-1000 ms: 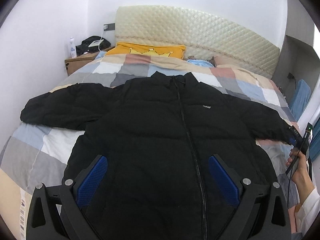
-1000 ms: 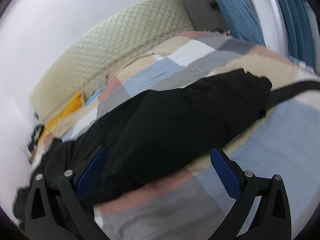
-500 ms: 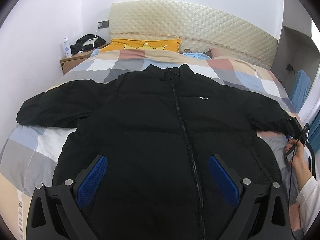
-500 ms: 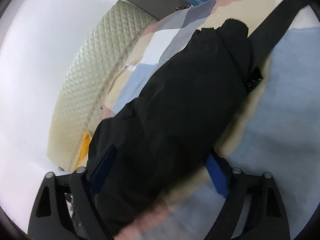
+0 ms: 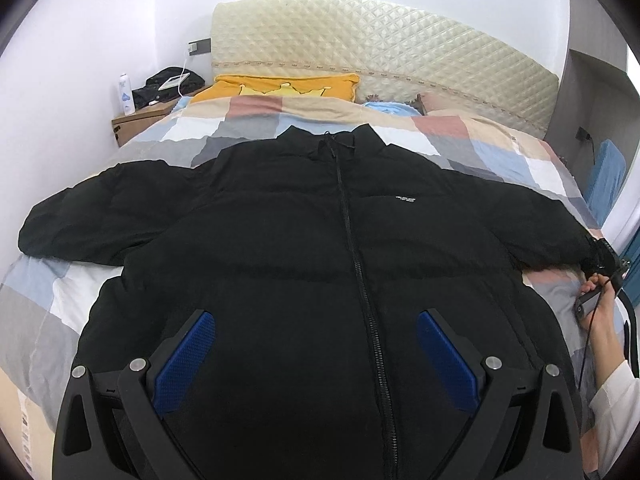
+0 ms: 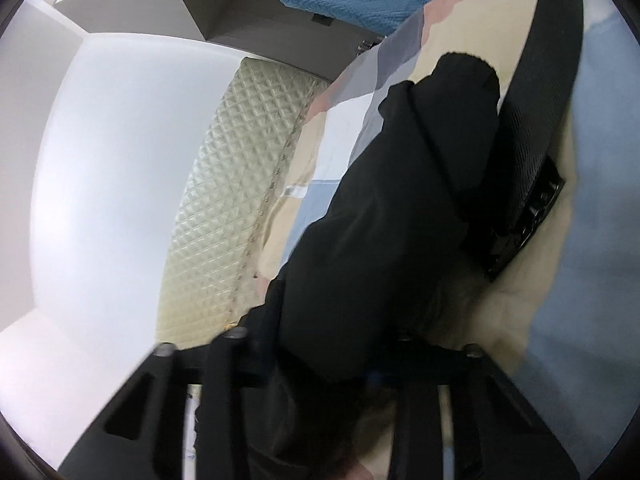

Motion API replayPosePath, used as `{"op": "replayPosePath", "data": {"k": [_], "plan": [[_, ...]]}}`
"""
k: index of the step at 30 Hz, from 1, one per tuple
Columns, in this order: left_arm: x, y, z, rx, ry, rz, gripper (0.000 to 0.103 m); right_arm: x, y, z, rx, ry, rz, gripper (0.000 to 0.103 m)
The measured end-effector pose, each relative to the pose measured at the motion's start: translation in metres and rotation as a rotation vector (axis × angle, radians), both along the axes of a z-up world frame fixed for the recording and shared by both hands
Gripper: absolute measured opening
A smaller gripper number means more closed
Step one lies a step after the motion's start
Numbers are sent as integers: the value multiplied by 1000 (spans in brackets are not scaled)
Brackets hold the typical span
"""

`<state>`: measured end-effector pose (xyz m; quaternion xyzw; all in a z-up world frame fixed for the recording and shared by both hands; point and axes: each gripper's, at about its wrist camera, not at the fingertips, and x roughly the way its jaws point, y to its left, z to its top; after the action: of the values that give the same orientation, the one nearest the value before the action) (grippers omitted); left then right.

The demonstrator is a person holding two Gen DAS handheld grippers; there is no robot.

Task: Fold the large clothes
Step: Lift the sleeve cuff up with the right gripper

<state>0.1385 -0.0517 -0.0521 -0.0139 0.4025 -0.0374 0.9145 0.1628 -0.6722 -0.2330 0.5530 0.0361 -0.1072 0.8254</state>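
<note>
A black puffer jacket (image 5: pixel 312 248) lies face up and zipped on the patchwork bed, both sleeves spread out sideways. My left gripper (image 5: pixel 316 344) is open and empty, hovering over the jacket's lower front. My right gripper (image 6: pixel 332 344) is rolled sideways at the right sleeve (image 6: pixel 384 216), with the sleeve running between its fingers; the blue pads are hidden under the cloth. In the left wrist view the right gripper (image 5: pixel 604 264) sits at the sleeve's cuff, held by a hand.
The patchwork duvet (image 5: pixel 200 136) covers the bed. A quilted headboard (image 5: pixel 380 48) and a yellow pillow (image 5: pixel 280 86) are at the far end. A nightstand (image 5: pixel 136 120) stands at the far left. A black strap (image 6: pixel 536 92) lies beside the cuff.
My right gripper has rolled over and closed in on the right sleeve, its fingers narrowing around it. My left gripper has drifted slightly back over the jacket, still open.
</note>
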Motion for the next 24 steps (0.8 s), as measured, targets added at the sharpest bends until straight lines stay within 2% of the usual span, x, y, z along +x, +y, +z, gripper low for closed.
{"op": "replayPosePath", "data": {"k": [3,9,13,18,20,24], "plan": [[3,2,-3,8,16,6,102,-1,7,13,-26,37,-11,22],[-3,3,2,58,21,30,102,-9,18,58,-121,67,-8,19],[-9,8,15,75,-11,37,102,-10,38,109,-249,73,16,18],[-19,20,32,70,-70,43,102,-22,85,166,-408,94,41,17],[-25,26,37,67,-83,46,102,-15,111,202,-527,136,64,17],[-36,41,47,66,-129,65,102,-9,159,262,-655,146,91,17]]}}
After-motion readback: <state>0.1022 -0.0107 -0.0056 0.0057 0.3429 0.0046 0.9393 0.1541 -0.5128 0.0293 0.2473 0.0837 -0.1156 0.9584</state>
